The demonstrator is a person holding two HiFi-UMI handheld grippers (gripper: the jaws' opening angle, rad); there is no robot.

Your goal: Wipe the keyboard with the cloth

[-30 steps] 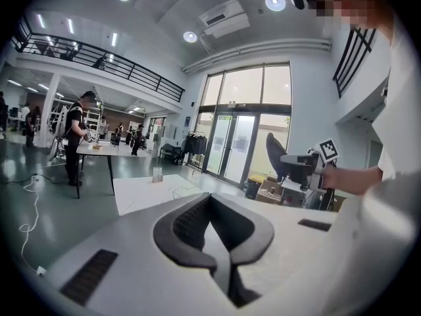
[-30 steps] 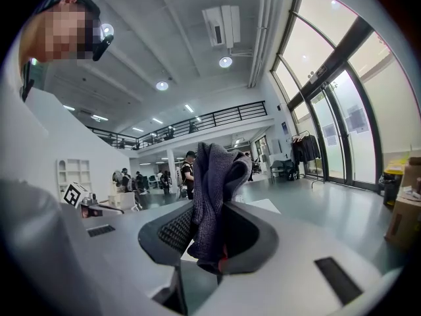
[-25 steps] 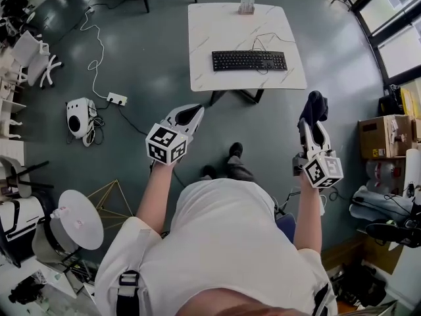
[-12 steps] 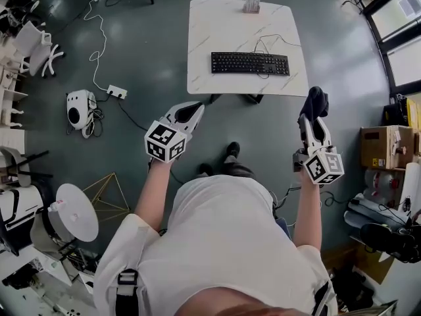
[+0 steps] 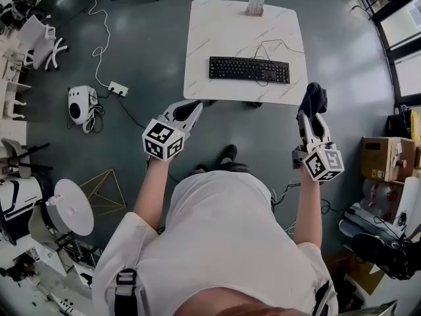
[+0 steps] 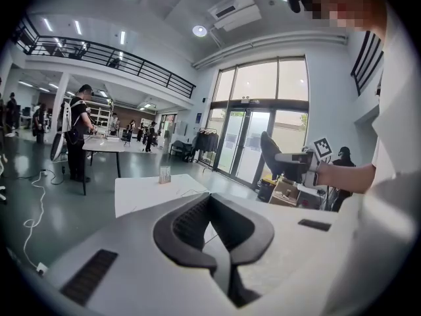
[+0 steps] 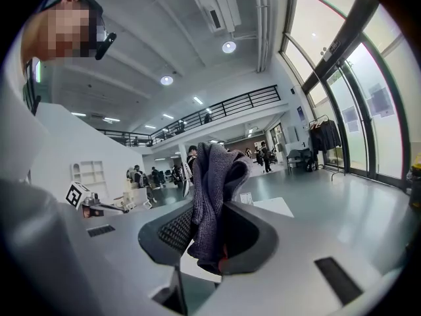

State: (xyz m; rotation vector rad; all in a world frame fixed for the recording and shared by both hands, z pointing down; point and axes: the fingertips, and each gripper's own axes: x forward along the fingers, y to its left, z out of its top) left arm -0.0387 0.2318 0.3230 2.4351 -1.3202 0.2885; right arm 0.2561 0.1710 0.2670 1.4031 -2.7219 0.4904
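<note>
The keyboard (image 5: 249, 70) is black, the table (image 5: 217, 41) white with grey veins, the cloth (image 5: 313, 99) dark grey.

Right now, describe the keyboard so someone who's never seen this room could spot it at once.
A white marbled table stands on the grey floor. On its near right part lies the keyboard, long, flat and black, with a thin cable looping off its far edge. Nothing else there is black and wide; the small clear stand sits at the far edge.
</note>
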